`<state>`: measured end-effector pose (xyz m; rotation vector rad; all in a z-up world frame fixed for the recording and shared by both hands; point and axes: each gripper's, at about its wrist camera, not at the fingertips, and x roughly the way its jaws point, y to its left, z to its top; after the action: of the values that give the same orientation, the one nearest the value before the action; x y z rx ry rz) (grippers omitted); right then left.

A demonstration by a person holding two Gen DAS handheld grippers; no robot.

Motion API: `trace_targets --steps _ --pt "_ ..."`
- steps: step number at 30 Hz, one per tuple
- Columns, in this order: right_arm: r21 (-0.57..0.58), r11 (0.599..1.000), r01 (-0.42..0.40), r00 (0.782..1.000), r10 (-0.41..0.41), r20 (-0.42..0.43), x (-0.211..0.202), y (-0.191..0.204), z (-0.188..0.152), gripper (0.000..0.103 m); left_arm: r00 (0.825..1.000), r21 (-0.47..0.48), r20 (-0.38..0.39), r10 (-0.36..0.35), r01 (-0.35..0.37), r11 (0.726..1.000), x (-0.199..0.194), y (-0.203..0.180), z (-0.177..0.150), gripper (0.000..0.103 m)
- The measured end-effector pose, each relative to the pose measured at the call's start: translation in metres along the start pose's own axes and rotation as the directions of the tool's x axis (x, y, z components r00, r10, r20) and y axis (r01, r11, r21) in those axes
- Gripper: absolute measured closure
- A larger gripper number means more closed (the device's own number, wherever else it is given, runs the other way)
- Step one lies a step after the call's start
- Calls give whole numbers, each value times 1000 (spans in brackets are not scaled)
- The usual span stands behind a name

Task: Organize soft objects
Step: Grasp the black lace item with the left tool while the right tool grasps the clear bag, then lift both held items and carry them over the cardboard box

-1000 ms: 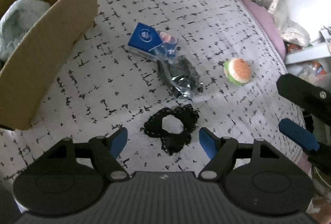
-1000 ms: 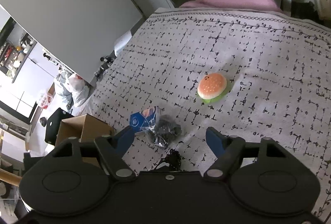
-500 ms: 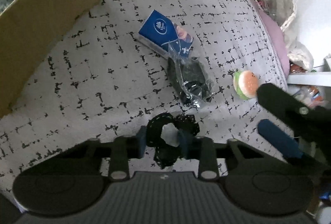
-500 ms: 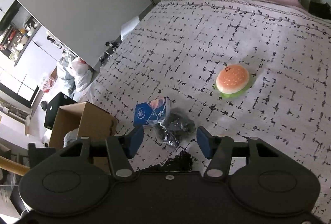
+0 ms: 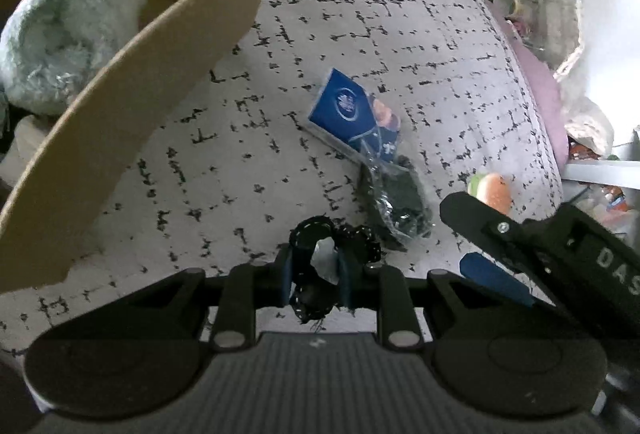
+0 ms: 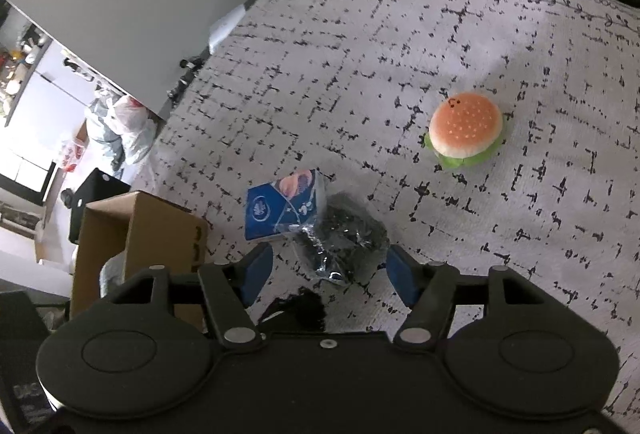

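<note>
- Left wrist view: the left gripper has its jaws drawn narrow, pinching the black lace scrunchie that lies on the patterned bedspread. Part of the scrunchie bulges out past the pads toward the right.
- To do this step well, the person should probably lift straight up first, check that the limp fabric comes away whole, then carry it to the cardboard box at upper left, where a pale fluffy item already sits.
- Beyond the scrunchie lie a blue packet and, touching it, a clear bag of dark items. The burger plush is half hidden behind the right gripper.
- Right wrist view: the right gripper's jaws are opening and stand about half wide, with nothing pressed between them.
- The clear bag of dark items lies between and just beyond its blue fingertips, apparently untouched; the burger plush sits well apart at upper right.
- A squarer approach over the bag would likely help, since the slick plastic may slip.
</note>
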<state>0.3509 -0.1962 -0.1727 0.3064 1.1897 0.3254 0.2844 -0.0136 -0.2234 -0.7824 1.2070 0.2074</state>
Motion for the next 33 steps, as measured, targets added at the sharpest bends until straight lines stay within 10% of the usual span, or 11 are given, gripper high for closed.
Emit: trace_targets --steps 11,20,33 --pt "-32 994 104 994 -105 -33 36 9 -1 24 1000 12 12 23 -23 1000 -1 5 16 81" --pt "-70 991 110 993 -112 -26 40 9 -5 75 996 38 47 69 -71 997 -3 9 26 81" --pt "-60 995 78 994 -73 83 -9 7 -17 80 991 73 121 58 -67 995 -34 6 12 81"
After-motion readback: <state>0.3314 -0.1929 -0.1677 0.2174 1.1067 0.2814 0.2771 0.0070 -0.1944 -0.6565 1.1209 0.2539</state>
